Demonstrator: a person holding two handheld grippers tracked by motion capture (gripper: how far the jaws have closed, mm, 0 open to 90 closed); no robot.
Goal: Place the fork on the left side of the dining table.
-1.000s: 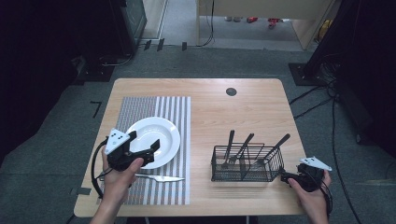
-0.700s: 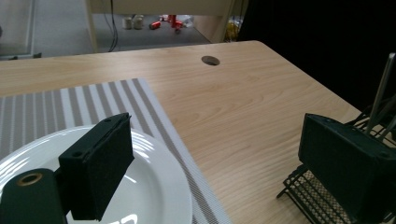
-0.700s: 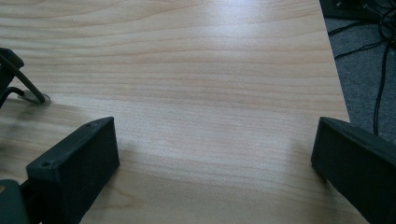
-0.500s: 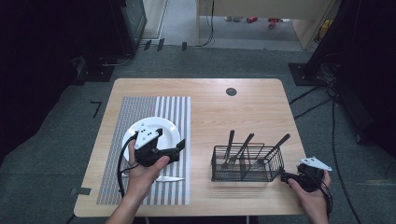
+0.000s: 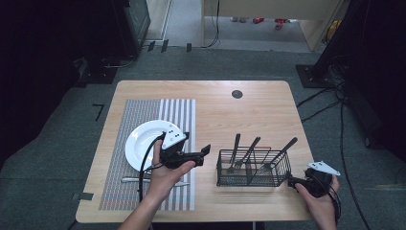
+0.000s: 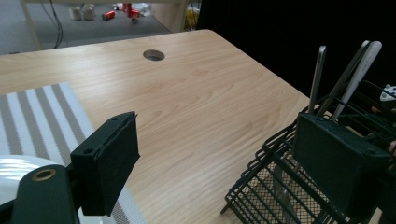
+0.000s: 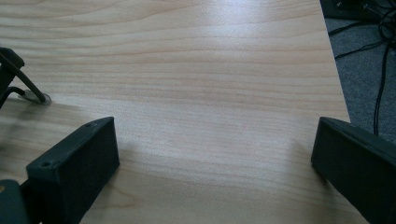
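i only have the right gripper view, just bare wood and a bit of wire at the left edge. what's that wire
Observer: It is a corner of a black wire basket, seen whole in the high view.
Operator: anything in it
Observer: Cutlery stands upright in it, handles up.
Operator: where's the other gripper
Observer: The left gripper is left of the basket, pointing at it, jaws open and empty.
Operator: what's past it
Observer: A white plate on a striped placemat.
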